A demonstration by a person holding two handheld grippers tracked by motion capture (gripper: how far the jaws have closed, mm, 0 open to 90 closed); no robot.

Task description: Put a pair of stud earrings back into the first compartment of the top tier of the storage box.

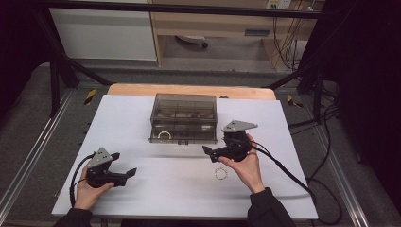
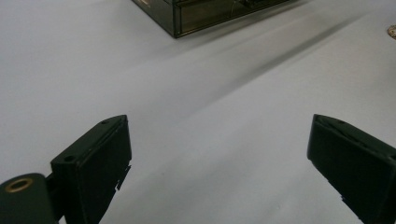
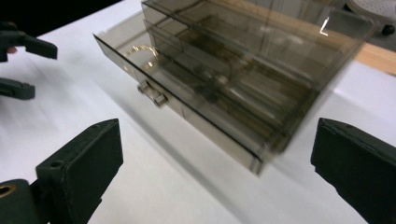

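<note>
**Drawer out, both grippers spread and empty**

From above: smoked plastic drawer box (image 1: 184,117) at mid-table on the white sheet (image 1: 142,189), its lower drawer (image 1: 182,135) pulled forward with a gold ring (image 1: 164,135) inside. Second beaded ring (image 1: 221,173) loose on the sheet, just beside the right hand (image 1: 246,168). Right gripper (image 1: 213,152) just before the drawer, left gripper (image 1: 125,174) well apart.

Along the left gripper: jaws wide over bare sheet, pinching nothing; probably parked clear.

Along the right gripper: jaws wide, nothing between, aimed at the drawer handle (image 3: 152,94); likely lined up to work the drawer.
</note>
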